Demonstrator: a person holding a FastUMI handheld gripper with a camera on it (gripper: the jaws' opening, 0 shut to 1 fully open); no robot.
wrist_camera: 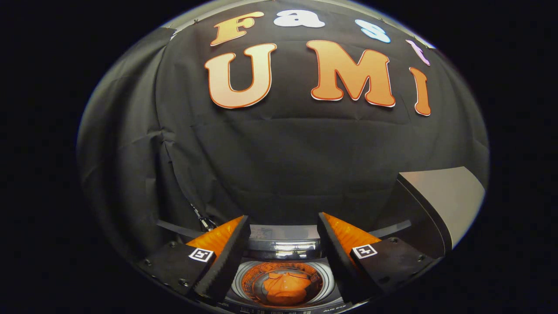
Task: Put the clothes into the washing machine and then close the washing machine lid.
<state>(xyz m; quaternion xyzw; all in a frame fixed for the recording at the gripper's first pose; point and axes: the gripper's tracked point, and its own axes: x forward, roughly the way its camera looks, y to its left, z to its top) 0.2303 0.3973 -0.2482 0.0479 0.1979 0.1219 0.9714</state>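
Observation:
A small top-loading washing machine (283,250) stands below my gripper (283,226), seen between the two fingers. Its round drum is uncovered, and an orange garment (285,288) lies inside at the bottom. The raised lid (279,233) stands up at the back of the opening, just beyond the fingertips. My gripper is open, its fingers spread wide above the drum with nothing between them.
A pale table surface (449,196) reaches in at the right, beyond the right finger. The black cloth wall hangs close behind the machine. A thin dark bar (174,227) runs behind the left finger.

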